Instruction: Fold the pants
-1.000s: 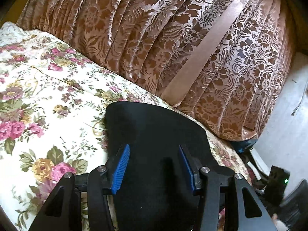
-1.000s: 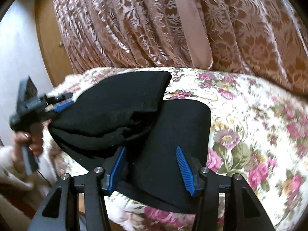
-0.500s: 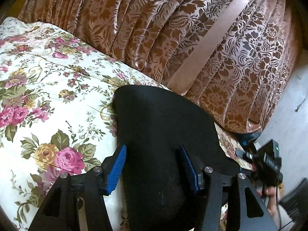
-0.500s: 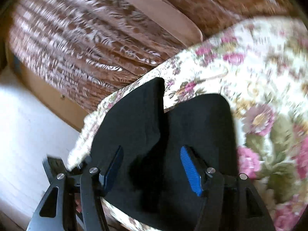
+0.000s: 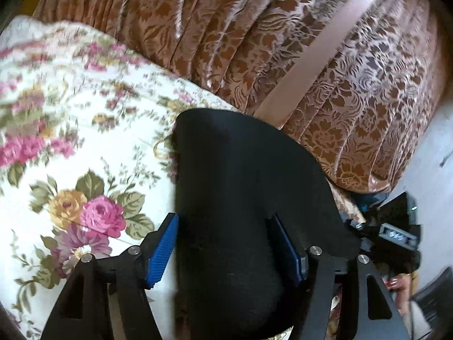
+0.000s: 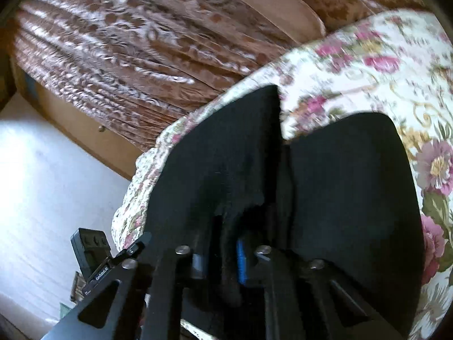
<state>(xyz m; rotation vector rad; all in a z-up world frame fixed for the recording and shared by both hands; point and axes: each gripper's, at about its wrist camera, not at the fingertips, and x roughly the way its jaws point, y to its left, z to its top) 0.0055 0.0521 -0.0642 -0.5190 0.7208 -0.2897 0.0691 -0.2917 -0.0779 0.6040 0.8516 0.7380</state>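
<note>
The black pants [image 5: 243, 187] lie folded on the floral bedspread [image 5: 70, 130]. My left gripper [image 5: 226, 240] is open, its blue pads either side of the near end of the pants. In the right wrist view the pants [image 6: 348, 187] show two layers, with a raised fold on the left [image 6: 226, 147]. My right gripper [image 6: 220, 257] is shut on the near edge of that raised fold; black cloth fills the narrow gap between the pads.
A brown patterned curtain [image 5: 283, 42] hangs behind the bed. The bed's edge [image 6: 133, 198] drops to a pale floor [image 6: 42, 170] at left. The left gripper's body [image 6: 90, 246] shows at lower left of the right wrist view.
My right gripper has closed from open onto the edge of the pants' raised fold and tilted. My left gripper has stayed open and shifted slightly over the pants.
</note>
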